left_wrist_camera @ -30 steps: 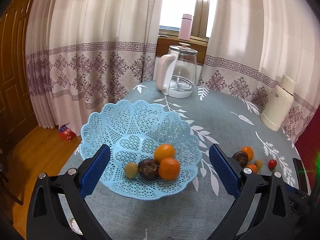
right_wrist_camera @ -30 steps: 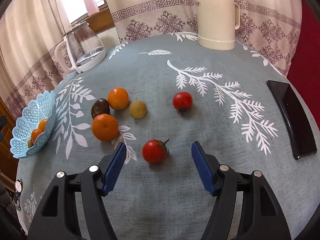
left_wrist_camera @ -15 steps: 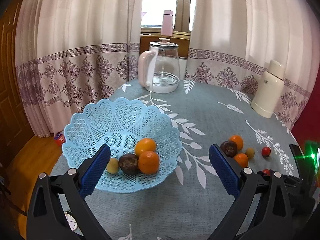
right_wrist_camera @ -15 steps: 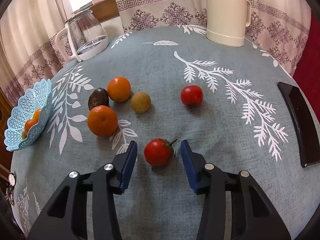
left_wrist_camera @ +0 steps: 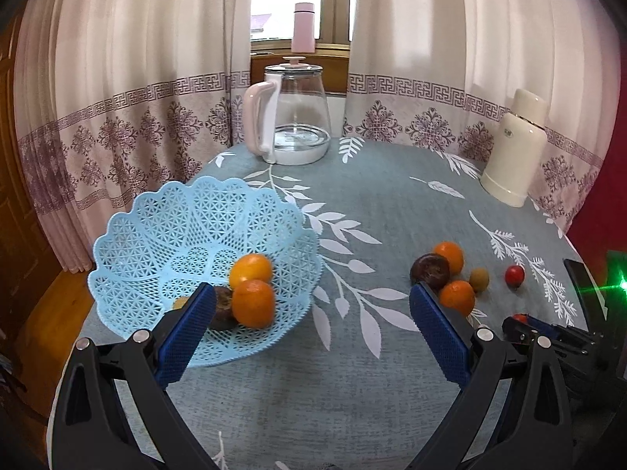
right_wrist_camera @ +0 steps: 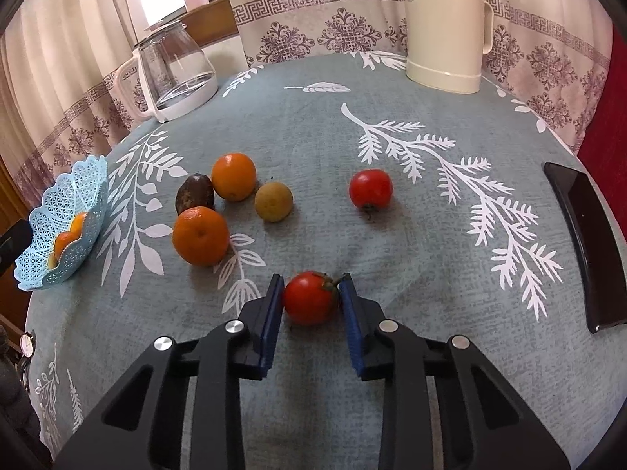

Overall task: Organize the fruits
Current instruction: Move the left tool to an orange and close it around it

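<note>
The right gripper (right_wrist_camera: 311,299) has its blue-padded fingers (right_wrist_camera: 270,321) closed in on a small red tomato with a green stem (right_wrist_camera: 310,297), one pad against each side of it, and the tomato sits on the surface (right_wrist_camera: 313,125), which is covered by a grey-blue cloth printed with white leaves. Beyond it a second red tomato (right_wrist_camera: 370,188) lies apart from the others. To the left is a cluster: a large orange mandarin (right_wrist_camera: 200,235), a dark brown wrinkled fruit (right_wrist_camera: 194,197) just behind it, another orange mandarin (right_wrist_camera: 234,176) beside that, and a small yellow-green round fruit (right_wrist_camera: 273,201) close to it. A black flat phone (right_wrist_camera: 584,243) lies at the right edge, a cream thermos jug (right_wrist_camera: 446,27) stands at the back, and a glass kettle with a pale pink handle (right_wrist_camera: 172,78) stands at the back left.

The left gripper (left_wrist_camera: 309,329) is held above the surface with its blue fingers (left_wrist_camera: 184,337) spread wide and nothing between them. Just ahead of its left finger sits the light blue lattice plastic basket (left_wrist_camera: 156,235), holding two orange mandarins (left_wrist_camera: 252,301), a dark brown fruit (left_wrist_camera: 223,307) and a small greenish fruit partly hidden behind the finger. A pink bottle (left_wrist_camera: 303,33) stands on the windowsill between patterned curtains (left_wrist_camera: 117,98).
</note>
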Available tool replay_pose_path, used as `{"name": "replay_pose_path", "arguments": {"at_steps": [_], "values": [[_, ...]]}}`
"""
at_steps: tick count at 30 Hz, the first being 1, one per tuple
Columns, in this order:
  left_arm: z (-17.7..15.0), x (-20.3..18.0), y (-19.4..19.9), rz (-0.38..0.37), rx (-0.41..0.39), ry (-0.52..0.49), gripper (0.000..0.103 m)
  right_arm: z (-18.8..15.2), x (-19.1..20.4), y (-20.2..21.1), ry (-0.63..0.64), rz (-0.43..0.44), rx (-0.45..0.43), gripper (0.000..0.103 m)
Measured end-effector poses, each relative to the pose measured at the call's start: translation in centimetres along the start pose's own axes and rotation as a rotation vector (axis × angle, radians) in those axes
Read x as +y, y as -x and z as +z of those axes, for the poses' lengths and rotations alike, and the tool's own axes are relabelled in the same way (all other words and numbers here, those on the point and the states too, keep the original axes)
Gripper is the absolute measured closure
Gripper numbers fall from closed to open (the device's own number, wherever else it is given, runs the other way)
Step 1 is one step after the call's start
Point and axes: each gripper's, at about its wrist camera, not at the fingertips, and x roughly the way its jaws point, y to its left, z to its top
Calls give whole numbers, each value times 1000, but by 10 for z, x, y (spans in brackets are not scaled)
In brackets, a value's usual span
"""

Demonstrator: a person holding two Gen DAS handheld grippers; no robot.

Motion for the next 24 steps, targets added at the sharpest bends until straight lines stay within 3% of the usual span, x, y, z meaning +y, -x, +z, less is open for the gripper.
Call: {"name": "replay_pose_path", "arguments": {"at_steps": [7,15,24], "values": [[-1,-22,-13,-27,34,-40,3,-1,-1,11,34,-18,-38,74],[-2,-48,-24,-45,59,-89,3,-1,-13,-2,-16,58,24,73],[-4,-63,-40,-44,91,-117,3,-4,-18,0,-49,96,10,75]]}}
